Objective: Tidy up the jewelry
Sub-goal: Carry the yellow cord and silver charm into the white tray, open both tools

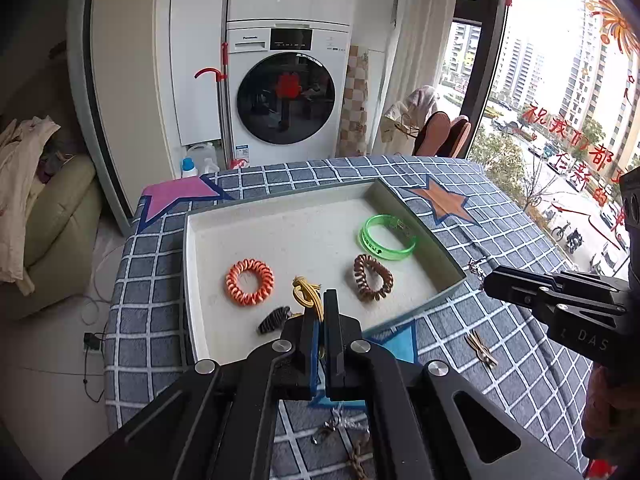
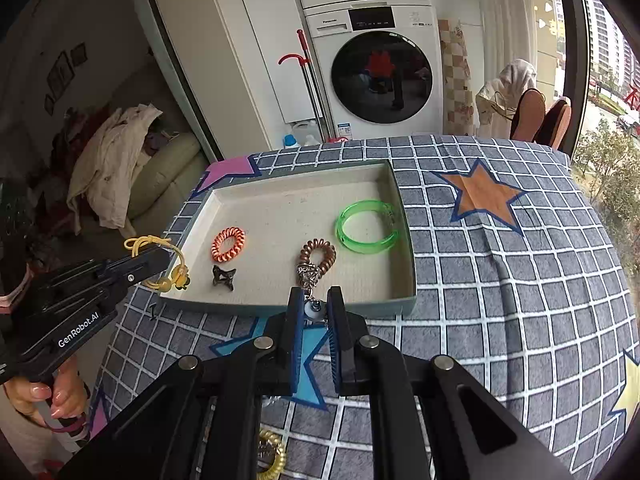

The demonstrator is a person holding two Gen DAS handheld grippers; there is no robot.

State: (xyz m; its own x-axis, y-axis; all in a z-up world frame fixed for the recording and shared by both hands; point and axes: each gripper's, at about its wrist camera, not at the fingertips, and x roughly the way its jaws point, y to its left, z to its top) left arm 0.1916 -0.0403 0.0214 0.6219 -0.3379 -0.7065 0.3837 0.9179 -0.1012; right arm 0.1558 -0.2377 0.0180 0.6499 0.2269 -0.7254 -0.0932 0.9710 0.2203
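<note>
- Both claws carry a piece toward the tray (image 2: 406, 240), which serves as the landmark for every place below
- Left claw (image 1: 320, 320) is clamped on a yellow elastic hair tie (image 1: 306, 294); in the right wrist view its loops and small yellow beads hang at the tray's near-left corner, half over the rim
- Right claw (image 2: 314, 308) is clamped on a silver charm pendant (image 2: 309, 276), whose filigree end dangles just over the tray's near rim, in front of the brown coil tie (image 2: 318, 254)
- Already inside the tray: an orange coil tie (image 2: 228, 244) left of centre, a dark star-shaped piece (image 2: 224, 278) near the front rim, the brown coil tie mid-front, a green bangle (image 2: 368, 226) by the right wall
- To do this step well, I judge each claw should travel clear past the rim before letting go, so nothing drapes over the edge
- Aim the hair tie at the bare floor behind the orange coil, and the pendant at the gap between brown coil and right wall, to avoid tangling
- Lower before releasing; the beads may roll
- Outside the tray, on the checked surface (image 2: 500, 280) in front, a few small pieces are left, among them a tan clip (image 1: 480, 348)
</note>
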